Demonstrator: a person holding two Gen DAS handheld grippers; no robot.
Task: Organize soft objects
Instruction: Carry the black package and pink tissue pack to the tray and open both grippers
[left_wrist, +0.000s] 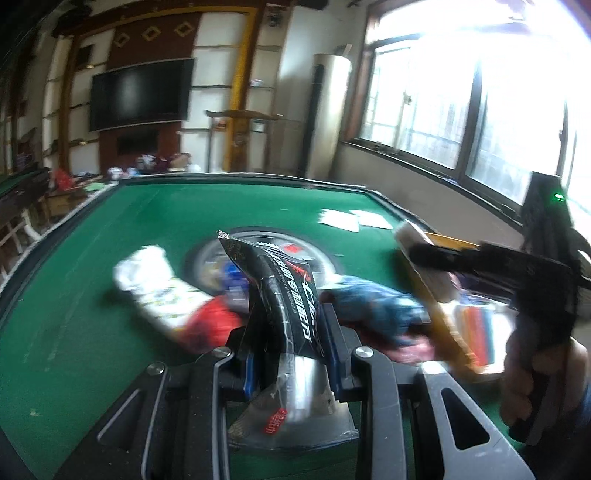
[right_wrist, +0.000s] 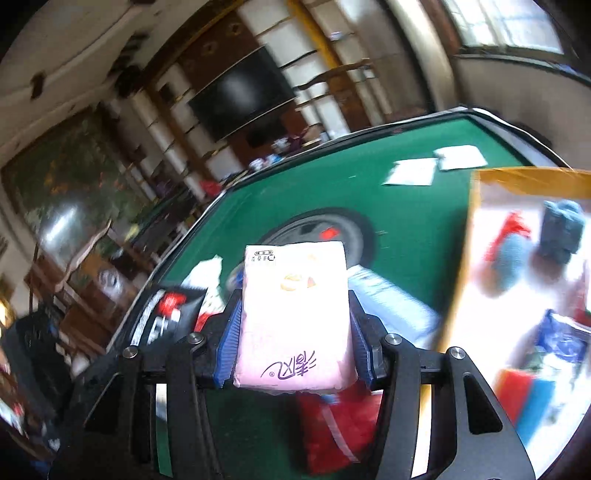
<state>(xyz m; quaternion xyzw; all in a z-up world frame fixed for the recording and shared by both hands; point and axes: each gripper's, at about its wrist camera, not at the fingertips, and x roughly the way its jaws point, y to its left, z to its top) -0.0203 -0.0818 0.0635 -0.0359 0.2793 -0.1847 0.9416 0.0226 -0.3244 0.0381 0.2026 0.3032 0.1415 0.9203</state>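
Felt, green and dark-rimmed, covers the table (left_wrist: 92, 332), and its round silver centre plate (left_wrist: 321, 254) makes a handy marker. Left of that plate lies a white printed packet (left_wrist: 155, 291), blurred, with something red (left_wrist: 210, 325) at its near end. In front of the plate the left gripper (left_wrist: 291, 354) is clenched on a black snack bag (left_wrist: 284, 295), which stands nearly upright between the blue pads, its clear lower end hanging below them. Just right of the bag sits a blurred blue bundle (left_wrist: 373, 302). Further right of the plate the right gripper (right_wrist: 295, 332) clamps a pink tissue pack (right_wrist: 295, 317) by its two sides, held above the felt. Right of it is a yellow-rimmed box (right_wrist: 524, 181) holding blurred red and blue soft things. Beyond the plate, two white paper sheets (left_wrist: 340, 219) lie flat on the felt.
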